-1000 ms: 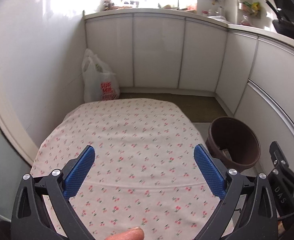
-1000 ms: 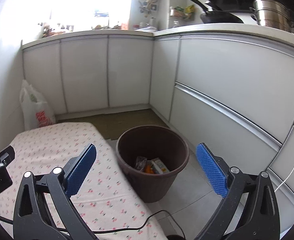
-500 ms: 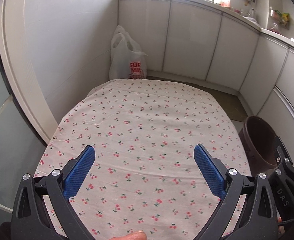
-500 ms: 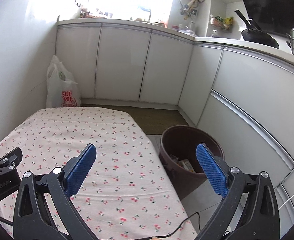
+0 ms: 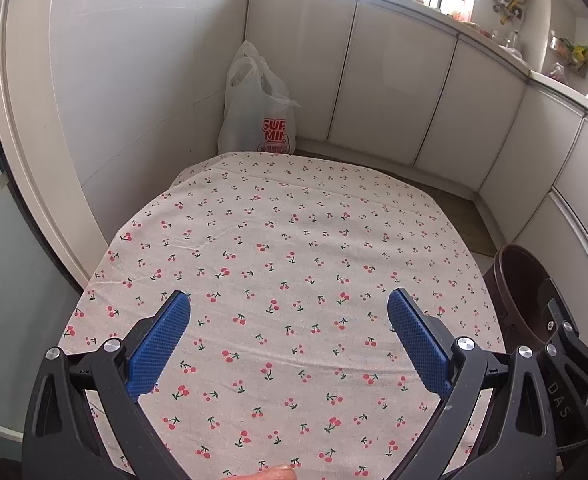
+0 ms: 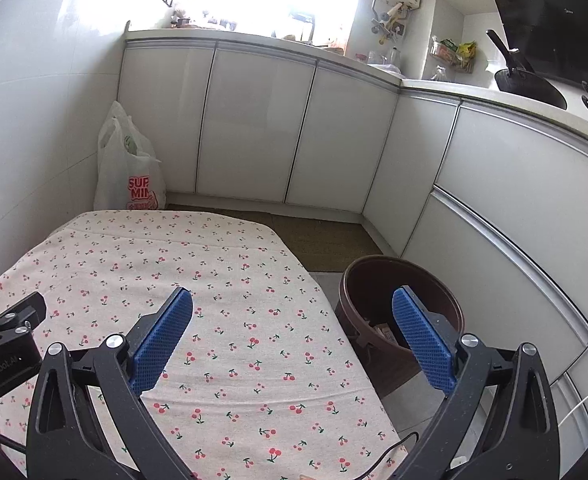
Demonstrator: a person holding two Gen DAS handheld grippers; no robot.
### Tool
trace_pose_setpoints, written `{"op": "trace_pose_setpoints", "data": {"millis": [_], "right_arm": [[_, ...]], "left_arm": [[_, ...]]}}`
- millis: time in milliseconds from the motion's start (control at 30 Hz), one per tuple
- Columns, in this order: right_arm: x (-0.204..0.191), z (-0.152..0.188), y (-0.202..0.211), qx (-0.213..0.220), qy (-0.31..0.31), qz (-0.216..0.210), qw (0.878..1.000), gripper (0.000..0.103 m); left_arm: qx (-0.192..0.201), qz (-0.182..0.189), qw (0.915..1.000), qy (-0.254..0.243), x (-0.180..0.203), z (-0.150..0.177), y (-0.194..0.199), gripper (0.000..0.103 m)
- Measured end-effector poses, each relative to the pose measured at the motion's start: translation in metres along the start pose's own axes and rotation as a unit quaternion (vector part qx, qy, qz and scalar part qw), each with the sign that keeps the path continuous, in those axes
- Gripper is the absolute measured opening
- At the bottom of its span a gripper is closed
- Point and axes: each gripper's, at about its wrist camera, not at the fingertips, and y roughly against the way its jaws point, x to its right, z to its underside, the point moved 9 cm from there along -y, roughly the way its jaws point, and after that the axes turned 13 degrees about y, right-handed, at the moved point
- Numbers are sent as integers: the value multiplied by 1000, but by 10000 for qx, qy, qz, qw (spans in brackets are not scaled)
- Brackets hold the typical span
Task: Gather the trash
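Both grippers, left gripper and right gripper, hang spread wide and empty-handed over the cherry-print tablecloth, while the brown trash bin, scraps inside, sits on the floor just beside the table's right edge

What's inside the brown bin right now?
In the brown bin, a few pieces of packaging show at the bottom; the right gripper's finger and the near wall hide the rest.
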Motion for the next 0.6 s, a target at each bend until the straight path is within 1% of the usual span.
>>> {"op": "trace_pose_setpoints", "data": {"millis": [100,333,600], "right_arm": [[2,2,-2,-65,-72,-33,9999,96],[6,3,-1,-56,-98,-40,9999,96],[33,2,4,-4,-481,-65,9988,96]], "left_arm": [[-47,8,10000,38,-1,0,-1,96],[61,119,9999,-79,11,-1,5,96],[103,383,9989,-234,38,-2,14,96]]}}
